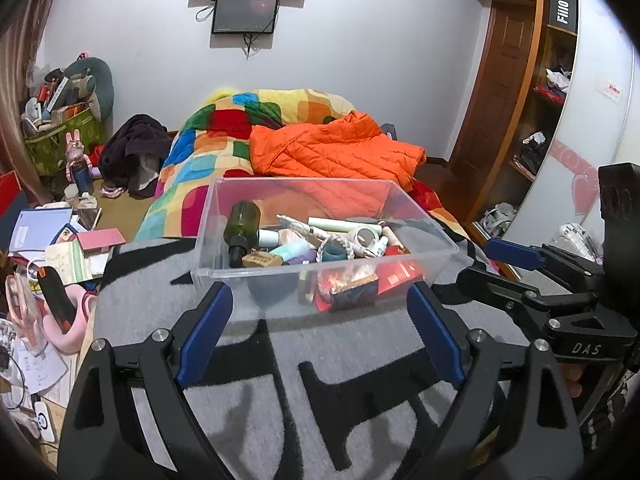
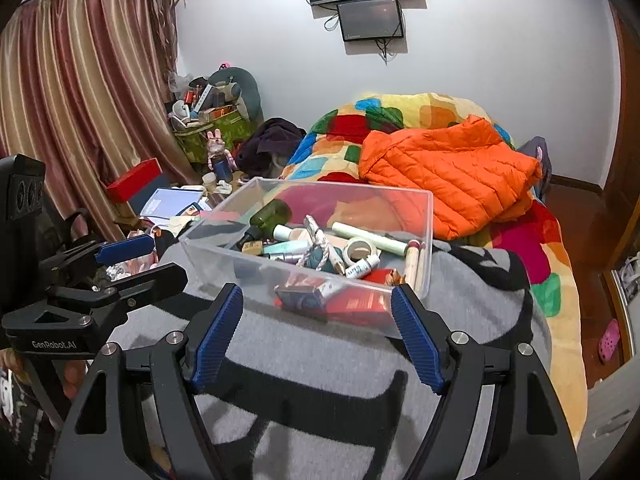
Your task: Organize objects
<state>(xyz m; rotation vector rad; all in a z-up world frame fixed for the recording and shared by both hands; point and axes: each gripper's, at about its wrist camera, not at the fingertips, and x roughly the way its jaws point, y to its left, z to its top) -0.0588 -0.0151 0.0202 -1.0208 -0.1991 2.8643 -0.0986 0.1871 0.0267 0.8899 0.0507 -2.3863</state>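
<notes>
Facing the clear plastic bin (image 1: 324, 240) from just in front of it, the left wrist view shows the left tool (image 1: 320, 332) with its blue-padded fingers spread wide apart, holding nothing, one tip near each front corner of the bin. The bin sits on a grey and black blanket (image 1: 248, 360) on the bed. Inside the bin lie a dark green bottle (image 1: 242, 228) toward its left side, a roll of tape (image 1: 366, 236) toward its right, a white tube (image 1: 344, 225) behind the tape, and a red packet (image 1: 396, 274) at its front right corner. Behind the bin an orange jacket (image 1: 336, 148) rests on a colourful quilt (image 1: 224, 136). Right of the bin, the right tool (image 1: 516, 256) also shows its fingers apart.

From the right wrist view, the right tool (image 2: 318, 336) stands open and empty, its tips just short of the bin's (image 2: 424, 240) front wall. The green bottle (image 2: 272, 216) lies at the bin's back left, the tape (image 2: 358, 250) near its middle. The orange jacket (image 2: 452, 176) lies behind and right of the bin. Left of the bin, the left tool (image 2: 140, 260) hangs open beside the blanket (image 2: 320, 380).
</notes>
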